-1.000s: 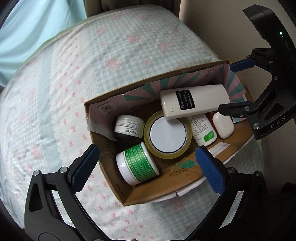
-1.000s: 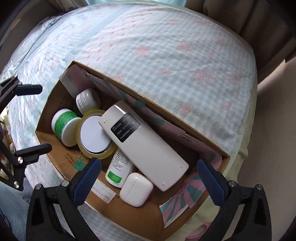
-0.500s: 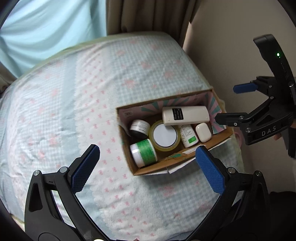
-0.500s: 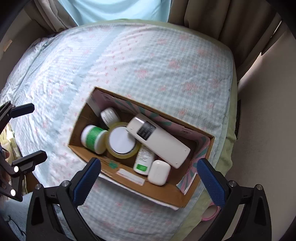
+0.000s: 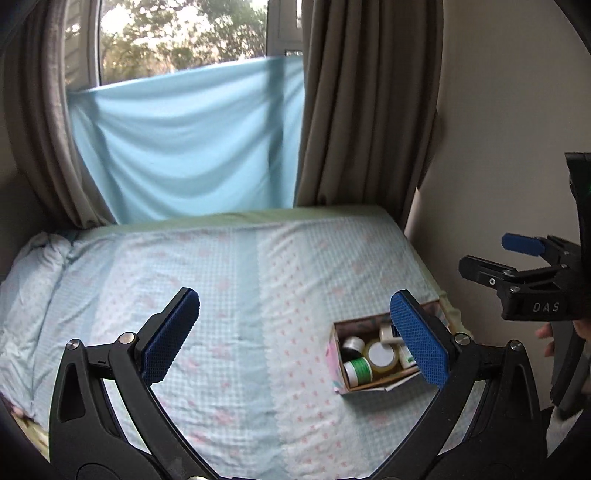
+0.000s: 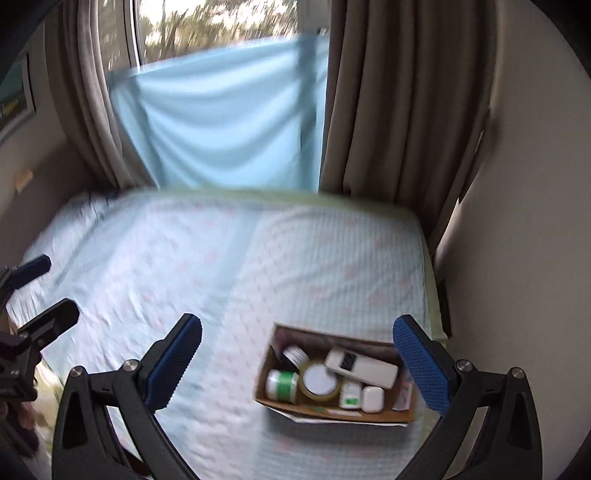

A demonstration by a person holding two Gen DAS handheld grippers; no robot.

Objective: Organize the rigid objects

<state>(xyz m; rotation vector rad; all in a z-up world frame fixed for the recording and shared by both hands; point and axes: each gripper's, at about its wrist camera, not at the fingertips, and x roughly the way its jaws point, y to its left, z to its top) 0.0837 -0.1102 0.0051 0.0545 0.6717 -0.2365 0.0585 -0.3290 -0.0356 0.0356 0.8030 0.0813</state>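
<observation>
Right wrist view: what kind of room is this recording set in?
Most likely a bedroom: a bed with a pink-patterned sheet, a curtained window behind it, and a cardboard box of toiletries and household bits resting on the bedding.

Pale blue checked bed cover (image 6: 332, 266) with faint pink motifs. Brown cardboard box (image 6: 332, 410), pink and teal print on its flaps. White jar with green label (image 6: 282, 386); yellowish tape roll (image 6: 320, 381); white remote with black patch (image 6: 360, 365). Grey-brown curtains (image 5: 365, 103), light blue cloth (image 5: 192, 147). Blue textured pads (image 5: 419, 341) on black hand-held gripper frames.
</observation>
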